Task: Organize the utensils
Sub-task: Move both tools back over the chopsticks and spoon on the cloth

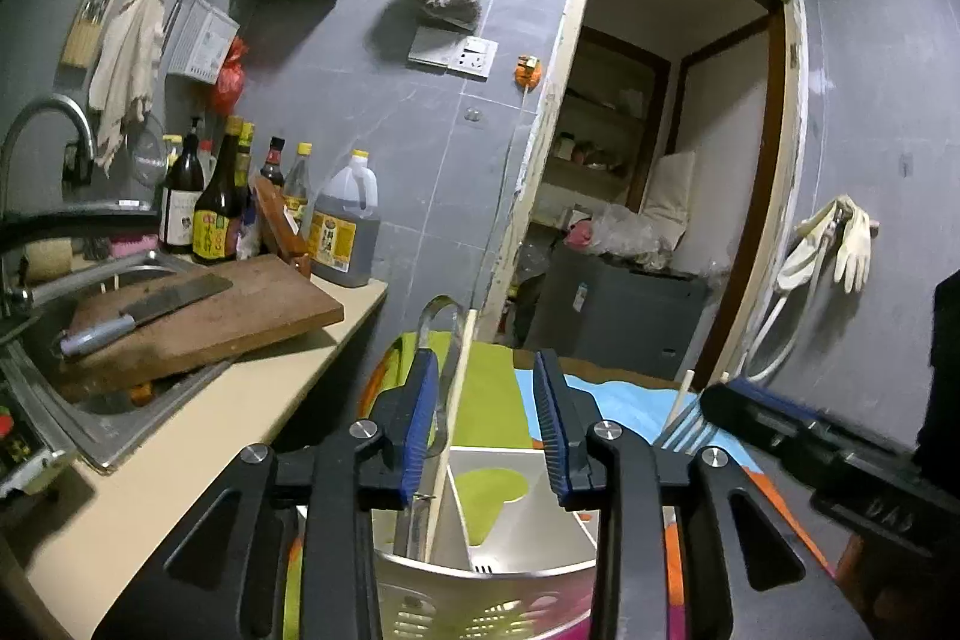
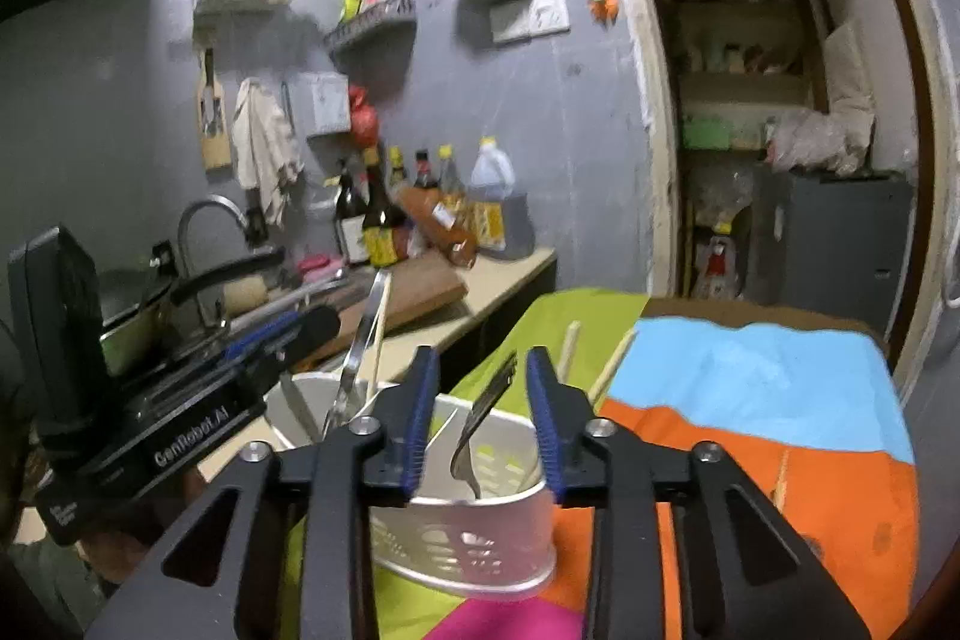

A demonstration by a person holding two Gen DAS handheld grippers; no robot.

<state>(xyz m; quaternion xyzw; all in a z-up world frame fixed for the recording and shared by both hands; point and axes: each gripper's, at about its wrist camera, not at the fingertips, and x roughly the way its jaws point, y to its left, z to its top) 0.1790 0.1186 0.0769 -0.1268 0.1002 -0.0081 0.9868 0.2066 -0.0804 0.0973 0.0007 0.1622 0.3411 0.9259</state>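
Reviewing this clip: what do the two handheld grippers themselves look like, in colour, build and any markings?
Both match: the left gripper and right gripper have matte black angular linkage arms with triangular cut-outs, silver round pivot bolts, and blue ribbed pads lining the fingers. The left gripper's black body carries white "GenRobot.AI" lettering. No cables or sleeves are visible.

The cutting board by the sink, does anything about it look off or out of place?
Yes. The cutting board sits tilted, one end dipping into the sink and the other on the counter. A cleaver lies loose on its slope, so it might slide.
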